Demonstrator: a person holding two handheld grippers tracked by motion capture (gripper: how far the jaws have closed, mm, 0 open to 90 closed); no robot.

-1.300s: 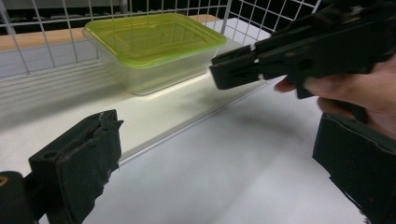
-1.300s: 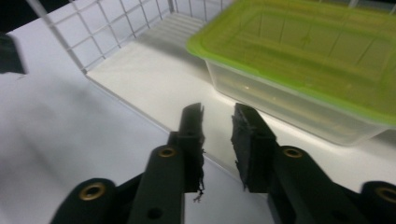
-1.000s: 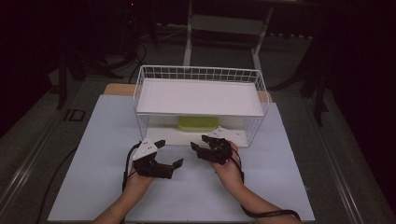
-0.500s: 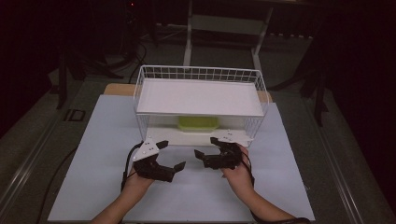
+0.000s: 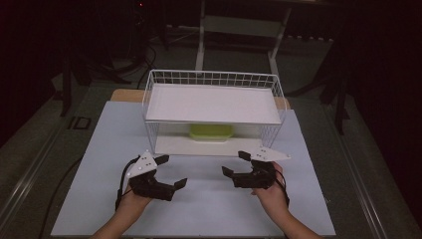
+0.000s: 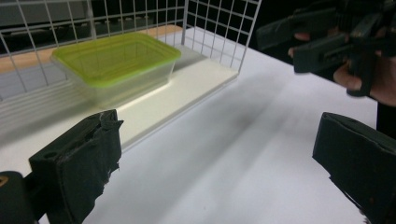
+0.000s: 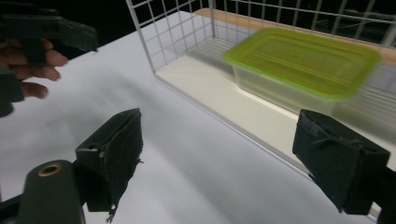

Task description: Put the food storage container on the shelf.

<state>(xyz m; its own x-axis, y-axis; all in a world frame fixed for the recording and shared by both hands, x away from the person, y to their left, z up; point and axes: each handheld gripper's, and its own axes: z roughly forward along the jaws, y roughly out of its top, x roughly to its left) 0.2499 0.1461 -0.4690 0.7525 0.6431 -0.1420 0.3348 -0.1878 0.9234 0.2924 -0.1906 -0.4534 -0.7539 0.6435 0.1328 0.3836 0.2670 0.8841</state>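
Both tools are held low over the white bench (image 5: 99,149), side by side and tilted toward one another, just in front of the open side of the wire rack (image 5: 214,79). The left tool (image 5: 169,172) has its jaws spread wide with nothing between them; the right tool (image 5: 234,163) has just been opening and now stands equally wide, also empty. The green-lidded container (image 5: 211,132) is seen ahead of both tools and between them, on the rack's lower shelf (image 5: 171,145) beneath the upper shelf (image 5: 214,102), well apart from either tool. It sits back from the shelf's front edge, so the jaws would probably have to be passed in under the upper shelf to reach it. The wide jaws suit its broad body; a two-sided grasp looks intended.
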